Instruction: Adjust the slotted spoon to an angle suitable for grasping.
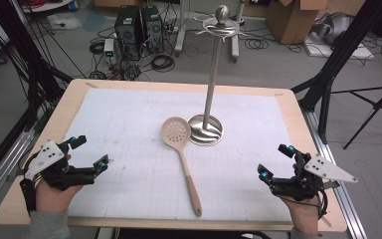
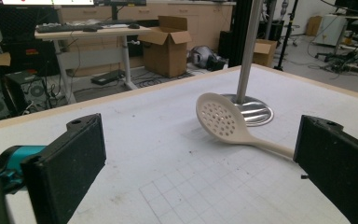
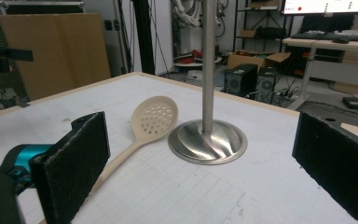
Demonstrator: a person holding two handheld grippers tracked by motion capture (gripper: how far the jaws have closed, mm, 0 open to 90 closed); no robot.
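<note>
centre: slotted spoon [image 1: 181, 154], stand [image 1: 207, 127] block; mat [image 1: 124, 129] flanks open

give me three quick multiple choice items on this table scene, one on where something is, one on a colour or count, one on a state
1. Where does the cream slotted plastic spoon lie?
A. hung on the stand's hooks
B. flat on the white gridded mat, bowl beside the stand's base
C. on the floor

2. What colour is the tall metal stand with a round base?
A. silver
B. red
C. black

3. How are the left tongs and right tongs?
A. both shut on the spoon
B. one holds the stand
C. both open, holding nothing

Answers:
1 B: the high view shows it lying on the mat, bowl next to the base.
2 A: its pole and base are shiny silver.
3 C: in each gripper view the jaws stand wide apart with nothing between them.
</note>
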